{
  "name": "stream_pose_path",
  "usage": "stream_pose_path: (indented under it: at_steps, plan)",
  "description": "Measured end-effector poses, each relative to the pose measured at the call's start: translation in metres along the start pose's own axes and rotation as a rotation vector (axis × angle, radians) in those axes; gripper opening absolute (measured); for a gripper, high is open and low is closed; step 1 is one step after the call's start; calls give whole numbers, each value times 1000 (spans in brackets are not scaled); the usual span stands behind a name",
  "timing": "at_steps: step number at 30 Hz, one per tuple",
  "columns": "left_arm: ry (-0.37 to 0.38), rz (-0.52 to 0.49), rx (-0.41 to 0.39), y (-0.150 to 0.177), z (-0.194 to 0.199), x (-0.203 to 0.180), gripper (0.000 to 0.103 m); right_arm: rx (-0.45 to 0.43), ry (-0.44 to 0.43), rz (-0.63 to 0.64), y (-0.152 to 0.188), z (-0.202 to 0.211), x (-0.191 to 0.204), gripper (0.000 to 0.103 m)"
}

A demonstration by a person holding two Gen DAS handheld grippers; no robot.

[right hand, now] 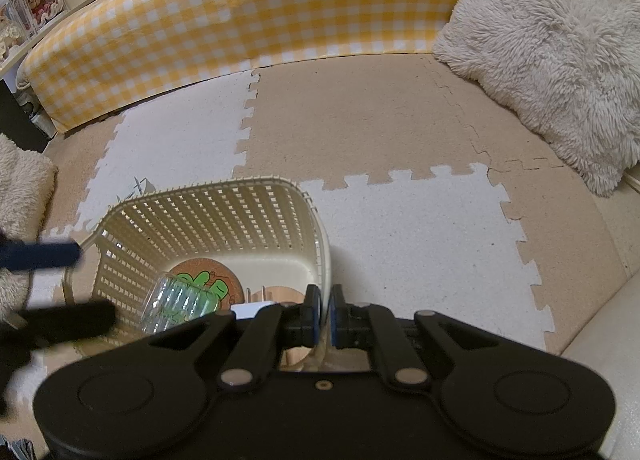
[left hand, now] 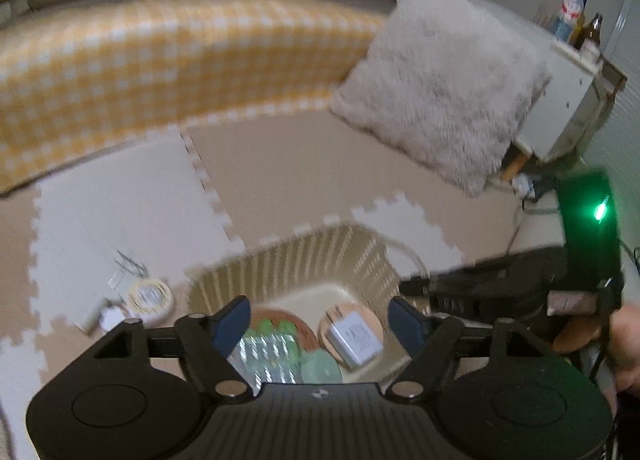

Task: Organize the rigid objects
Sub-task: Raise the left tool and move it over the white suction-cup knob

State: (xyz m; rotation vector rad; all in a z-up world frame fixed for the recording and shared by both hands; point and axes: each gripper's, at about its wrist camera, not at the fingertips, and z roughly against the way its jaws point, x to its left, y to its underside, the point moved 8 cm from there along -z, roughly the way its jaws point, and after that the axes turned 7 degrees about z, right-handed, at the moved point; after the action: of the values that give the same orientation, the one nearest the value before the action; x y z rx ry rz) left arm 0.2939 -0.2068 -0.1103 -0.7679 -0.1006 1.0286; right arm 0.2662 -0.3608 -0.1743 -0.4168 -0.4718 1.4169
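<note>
Right gripper (right hand: 325, 316) clamped on the near rim of the basket (right hand: 208, 196); left gripper (left hand: 316, 326) spread wide and empty, poised above the basket's interior. Inside: clear bottle (left hand: 266, 356) lying on its side, long axis running from the basket's near wall toward its far wall, across a cork coaster (right hand: 206, 280), white charger (left hand: 354, 338) beside. Likely trouble: thin rim slipping from the pinch and tipping the basket, or the bottle rolling. Round tin (left hand: 149, 297) outside, left of the basket.

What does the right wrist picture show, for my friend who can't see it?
The right gripper pinches the rim of a cream basket on a puzzle mat. Inside lie a clear bottle and a round coaster with a green cartoon. Behind are a yellow checked cushion and a fluffy pillow.
</note>
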Motion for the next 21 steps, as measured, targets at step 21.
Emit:
stream_pose_path:
  at_steps: [21]
  plan:
    - [-240,185,-169,-28,30,113,103,0,0,0,0,0,0,6]
